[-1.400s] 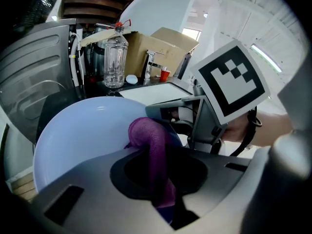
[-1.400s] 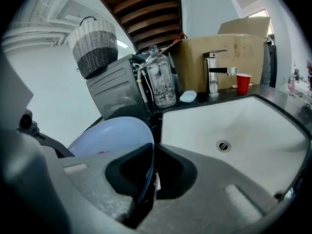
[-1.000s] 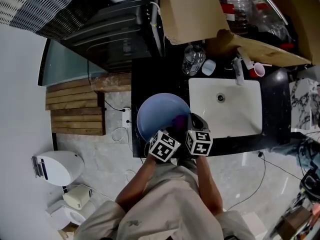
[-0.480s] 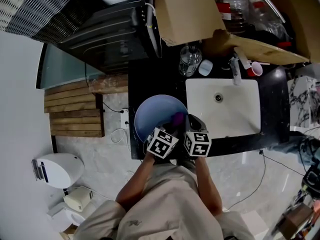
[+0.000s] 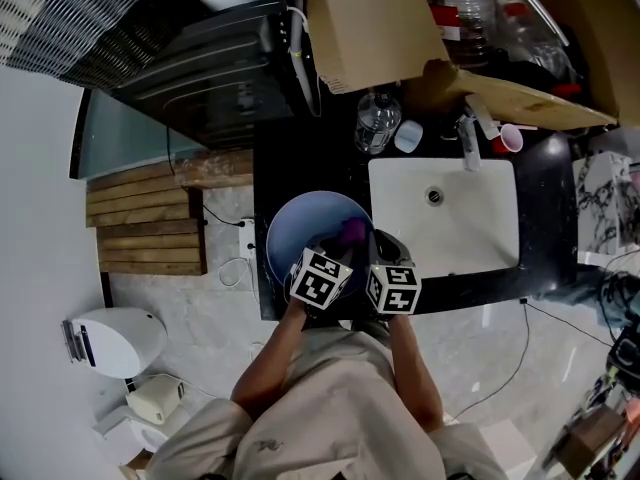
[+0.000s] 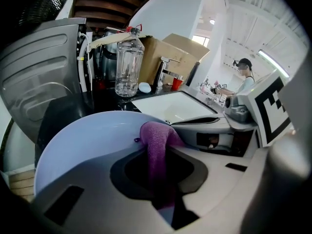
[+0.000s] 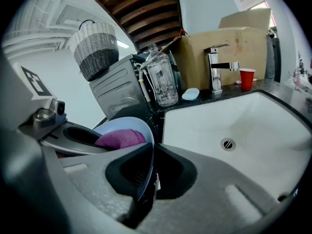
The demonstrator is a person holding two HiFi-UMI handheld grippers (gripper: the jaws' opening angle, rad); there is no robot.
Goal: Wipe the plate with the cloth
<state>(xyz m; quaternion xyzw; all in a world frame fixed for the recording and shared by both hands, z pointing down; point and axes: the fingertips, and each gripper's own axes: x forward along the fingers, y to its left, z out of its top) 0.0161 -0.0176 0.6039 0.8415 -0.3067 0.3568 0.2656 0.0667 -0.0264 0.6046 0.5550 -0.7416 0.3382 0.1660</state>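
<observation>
Here, the left gripper (image 6: 163,189) has its jaws closed on the purple cloth (image 6: 157,145). The cloth runs up from between them and folds over onto the inner face of the pale blue plate (image 6: 83,145). The right gripper (image 7: 146,179) sits just beside the left one, on its right, and its jaws are clamped on the plate's near rim, which passes edge-on between them. The plate lies directly ahead of both grippers on the black counter (image 5: 300,158), and from the right gripper's side it looks tilted, with the cloth bunched against its face.

Beyond the plate's far edge, straight ahead of the grippers, stands a clear plastic bottle (image 6: 128,62). A small pale blue object (image 7: 189,93) lies beside it. To the right of the right gripper the white sink (image 7: 234,126) opens close by. At its far side are a chrome tap (image 7: 214,67) and a red cup (image 7: 247,78), in front of a cardboard box (image 7: 229,48). Ahead and to the left of the left gripper a dark appliance (image 6: 44,82) crowds the counter close to the plate. A woven basket (image 7: 95,48) shows above it. Far off past the right gripper, a person (image 6: 243,79) stands in the background.
</observation>
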